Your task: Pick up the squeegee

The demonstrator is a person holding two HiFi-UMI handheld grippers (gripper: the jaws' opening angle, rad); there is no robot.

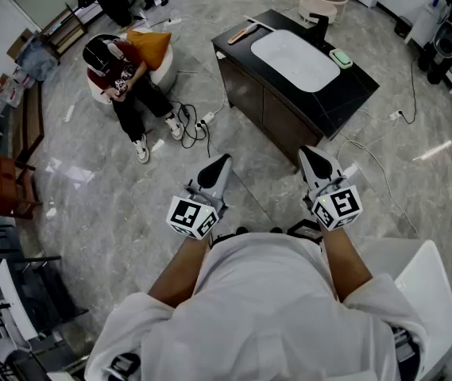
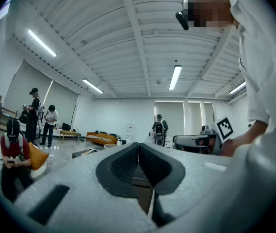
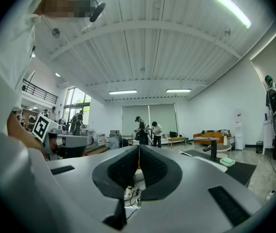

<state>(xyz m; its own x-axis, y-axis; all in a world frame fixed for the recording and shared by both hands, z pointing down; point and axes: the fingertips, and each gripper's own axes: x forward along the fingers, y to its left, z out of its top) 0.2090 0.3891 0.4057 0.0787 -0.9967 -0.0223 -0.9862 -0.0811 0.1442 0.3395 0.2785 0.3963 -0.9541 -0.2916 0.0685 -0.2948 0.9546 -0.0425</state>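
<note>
Head view steeply down from overhead; both gripper views level, forward; dark sink counter (image 1: 353, 94) common to all three

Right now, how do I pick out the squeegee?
Find the black cabinet with the white basin. The squeegee lies on its top at the far left corner. It alone is long with a brownish handle; the green pad by the tap is short.
</note>
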